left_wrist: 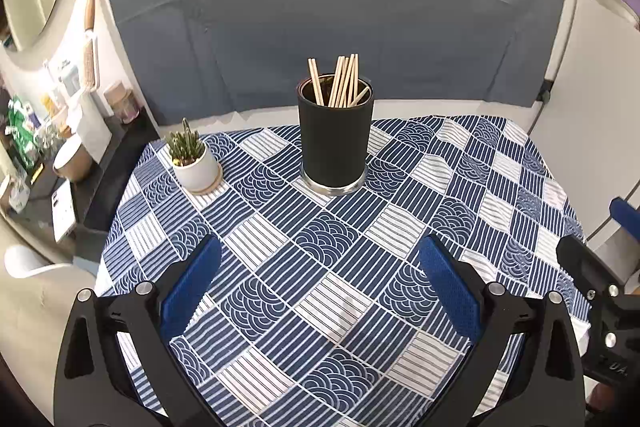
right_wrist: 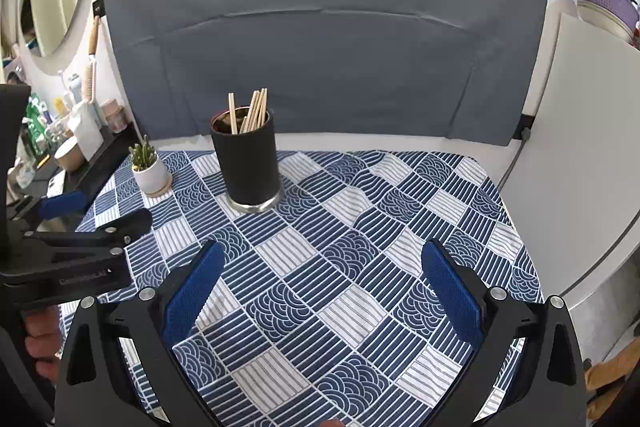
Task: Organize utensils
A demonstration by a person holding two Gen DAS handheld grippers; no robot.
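A black cylindrical holder [left_wrist: 335, 143] with a steel base stands at the back middle of the table, with several wooden chopsticks [left_wrist: 340, 81] upright in it. It also shows in the right wrist view [right_wrist: 250, 163], with the chopsticks [right_wrist: 252, 111] in it. My left gripper [left_wrist: 320, 267] is open and empty, above the cloth in front of the holder. My right gripper [right_wrist: 322, 269] is open and empty, to the right of the holder and nearer. The left gripper also shows from the side at the left edge of the right wrist view [right_wrist: 96, 215].
A blue and white patterned tablecloth [left_wrist: 360, 247] covers the table. A small succulent in a white pot [left_wrist: 192, 159] stands left of the holder. A cluttered shelf [left_wrist: 48, 147] is at the left. A grey cloth backdrop [left_wrist: 328, 19] hangs behind. A white cabinet [right_wrist: 592, 147] stands at the right.
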